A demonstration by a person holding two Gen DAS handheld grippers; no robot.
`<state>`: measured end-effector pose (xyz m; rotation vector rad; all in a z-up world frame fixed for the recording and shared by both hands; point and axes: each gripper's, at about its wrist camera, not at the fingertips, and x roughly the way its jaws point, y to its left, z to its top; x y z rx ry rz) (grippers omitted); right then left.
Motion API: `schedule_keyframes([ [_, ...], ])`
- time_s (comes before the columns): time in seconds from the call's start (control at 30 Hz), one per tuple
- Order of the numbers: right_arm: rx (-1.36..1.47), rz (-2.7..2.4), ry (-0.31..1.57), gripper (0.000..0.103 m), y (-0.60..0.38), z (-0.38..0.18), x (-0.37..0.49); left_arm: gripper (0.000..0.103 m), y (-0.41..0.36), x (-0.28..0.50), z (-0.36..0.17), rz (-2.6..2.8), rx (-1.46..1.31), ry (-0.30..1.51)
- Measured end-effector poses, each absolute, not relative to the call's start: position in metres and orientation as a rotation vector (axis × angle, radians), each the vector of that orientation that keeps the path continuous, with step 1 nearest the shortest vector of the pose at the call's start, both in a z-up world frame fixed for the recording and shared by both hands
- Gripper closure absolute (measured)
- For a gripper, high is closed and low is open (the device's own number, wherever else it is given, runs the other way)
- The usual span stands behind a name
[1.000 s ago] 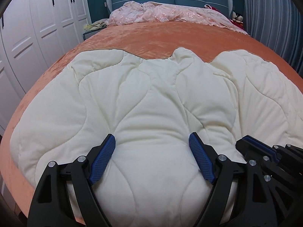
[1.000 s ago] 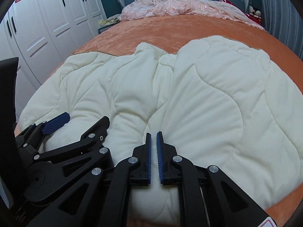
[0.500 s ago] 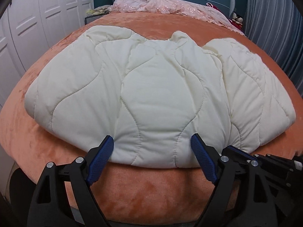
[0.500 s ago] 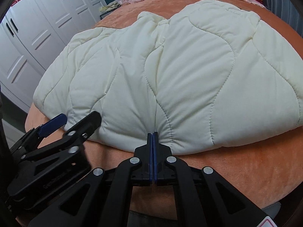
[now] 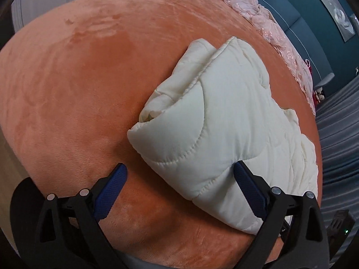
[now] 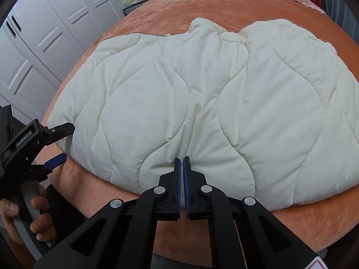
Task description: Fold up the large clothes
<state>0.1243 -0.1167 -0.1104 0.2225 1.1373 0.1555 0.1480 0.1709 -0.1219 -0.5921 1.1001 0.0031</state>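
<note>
Quilted cream jacket (image 6: 213, 103) is lying spread on the orange bedspread (image 6: 224, 9), filling the middle of the right wrist frame; in the left wrist frame it's running from centre to lower right. Puffy, soft and light by the look of it, and probably springy, so folds will likely want to pop open. Shell looks smooth, maybe slippery.

Right gripper (image 6: 181, 163) is sitting at the near hem, jaws nearly together; can't tell whether they're pinching fabric, since the hem edge is hidden behind the fingers.

Left gripper (image 5: 179, 174) is hovering at the jacket's left corner, jaws wide apart, one finger against the padding and the other over bare bedspread.

Best grab: stitched hem or seam lines, not the puffed panels.
</note>
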Motion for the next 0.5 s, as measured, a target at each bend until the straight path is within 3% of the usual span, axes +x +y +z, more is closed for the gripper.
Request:
schedule_keyframes([
  [0.33,0.211,0.141,1.165,0.101,-0.114,-0.124,0.132,0.006,0.142,0.166,-0.125,-0.048,-0.591,1.092],
  [0.4,0.166,0.134,1.160,0.102,-0.108,-0.124,0.134,0.015,0.133,0.167,-0.120,-0.056,-0.566,1.089],
  [0.5,0.114,0.126,1.154,0.102,-0.103,-0.124,0.135,0.038,0.123,0.164,-0.106,-0.051,-0.518,1.054],
])
